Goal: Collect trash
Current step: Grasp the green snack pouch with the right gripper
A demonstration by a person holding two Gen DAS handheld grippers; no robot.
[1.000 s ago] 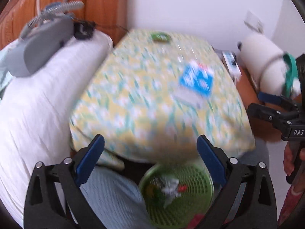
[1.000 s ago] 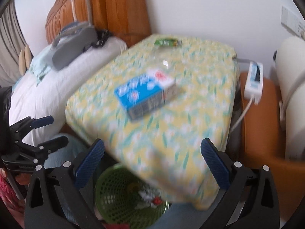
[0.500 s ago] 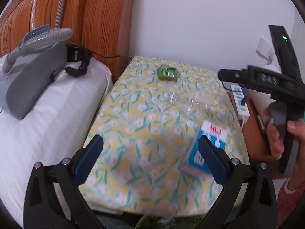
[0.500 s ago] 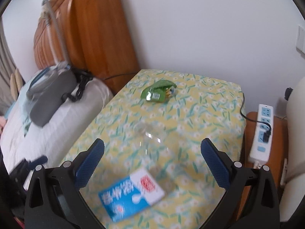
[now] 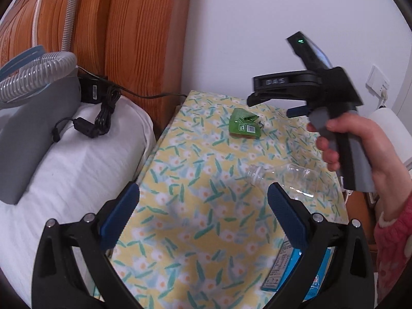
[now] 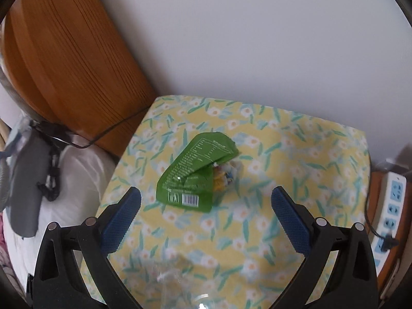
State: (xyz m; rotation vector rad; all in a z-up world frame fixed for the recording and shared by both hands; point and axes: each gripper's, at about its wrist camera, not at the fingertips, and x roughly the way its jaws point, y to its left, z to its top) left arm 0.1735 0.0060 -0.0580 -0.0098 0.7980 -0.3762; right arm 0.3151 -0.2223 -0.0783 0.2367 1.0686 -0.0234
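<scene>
Three trash pieces on floral-cloth table [image 6: 296,154]: crumpled green foil wrapper [image 6: 195,175] centre-back. Right gripper [image 6: 206,213] wide, empty, hovering near it; straddle wrapper's bulk, close gently. Left gripper [image 5: 203,211] wide, empty.

You are seeing the letters "DAS" showing on the black body of the right gripper [image 5: 276,103], up and to the right of your left gripper's fingers. The green wrapper [image 6: 197,173] lying just ahead between the right gripper's fingers is carrying a barcode and fine print too small to read.
</scene>
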